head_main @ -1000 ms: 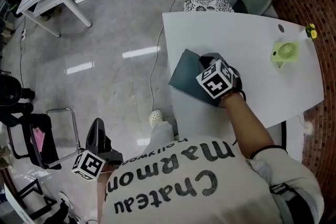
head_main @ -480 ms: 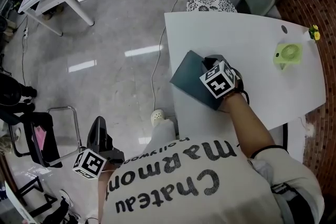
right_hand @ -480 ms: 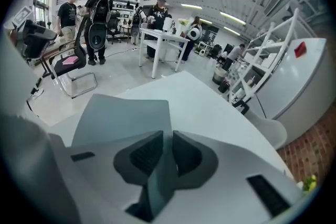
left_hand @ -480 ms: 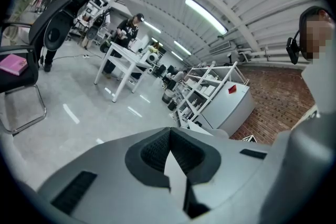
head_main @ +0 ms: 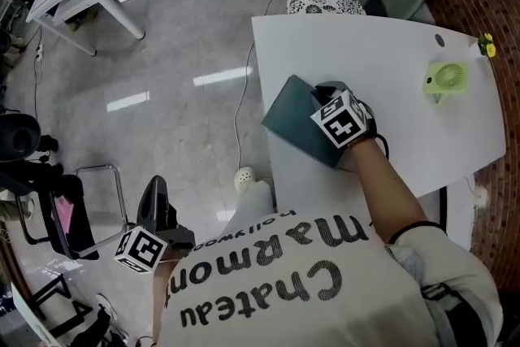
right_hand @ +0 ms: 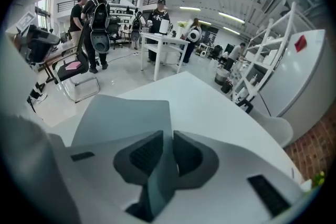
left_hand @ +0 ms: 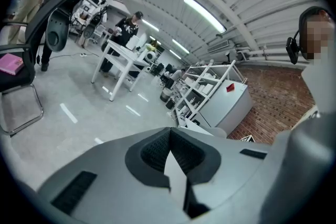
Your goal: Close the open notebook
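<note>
We have right gripper (right_hand: 168, 138) jaws clamped on notebook (right_hand: 122, 115) cover edge. Left gripper (left_hand: 169, 132) jaws together, nothing between them.

Past the notebook (head_main: 288, 122), which fills the near left part of the white table (head_main: 390, 53) up to its left edge, you have bare tabletop ahead and to the right, broken by the green fan (head_main: 444, 79) near the right edge and a small yellow thing (head_main: 487, 45) at the far right corner. Left of the table the floor (head_main: 162, 36) lies open save for a thin cable (head_main: 236, 116); a patterned chair (head_main: 322, 1) stands against the far edge and a black chair (head_main: 36, 207) well to your left
</note>
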{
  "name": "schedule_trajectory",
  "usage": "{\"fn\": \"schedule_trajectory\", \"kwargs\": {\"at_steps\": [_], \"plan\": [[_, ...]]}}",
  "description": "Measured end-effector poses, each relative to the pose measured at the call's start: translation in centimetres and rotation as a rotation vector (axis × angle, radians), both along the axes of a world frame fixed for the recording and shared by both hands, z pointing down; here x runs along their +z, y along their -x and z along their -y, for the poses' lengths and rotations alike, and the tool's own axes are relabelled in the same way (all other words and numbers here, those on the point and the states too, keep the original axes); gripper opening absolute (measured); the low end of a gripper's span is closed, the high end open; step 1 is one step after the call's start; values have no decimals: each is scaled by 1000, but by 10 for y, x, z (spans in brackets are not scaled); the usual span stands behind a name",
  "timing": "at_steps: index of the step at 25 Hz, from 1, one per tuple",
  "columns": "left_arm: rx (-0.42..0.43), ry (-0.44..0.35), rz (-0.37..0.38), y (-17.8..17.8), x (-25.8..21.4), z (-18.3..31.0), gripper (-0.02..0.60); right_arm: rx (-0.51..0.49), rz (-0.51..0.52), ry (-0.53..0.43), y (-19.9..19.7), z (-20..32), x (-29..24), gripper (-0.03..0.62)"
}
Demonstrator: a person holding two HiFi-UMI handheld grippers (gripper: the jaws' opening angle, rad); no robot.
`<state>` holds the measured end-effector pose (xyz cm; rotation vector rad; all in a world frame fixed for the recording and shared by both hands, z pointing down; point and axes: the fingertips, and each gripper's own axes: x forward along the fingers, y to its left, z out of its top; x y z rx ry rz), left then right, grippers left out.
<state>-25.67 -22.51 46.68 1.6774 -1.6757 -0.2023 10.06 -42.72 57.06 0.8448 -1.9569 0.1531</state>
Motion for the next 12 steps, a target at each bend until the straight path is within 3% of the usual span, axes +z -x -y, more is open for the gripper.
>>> {"fn": "schedule_trajectory", "kwargs": {"at_steps": [7, 12], "plan": [[14, -1, -3, -4, 0, -2, 2, 8, 20, -5, -3, -1, 1, 62], [4, -7, -2, 1, 0, -13, 2, 54, 31, -8, -10, 1, 1, 98]]}}
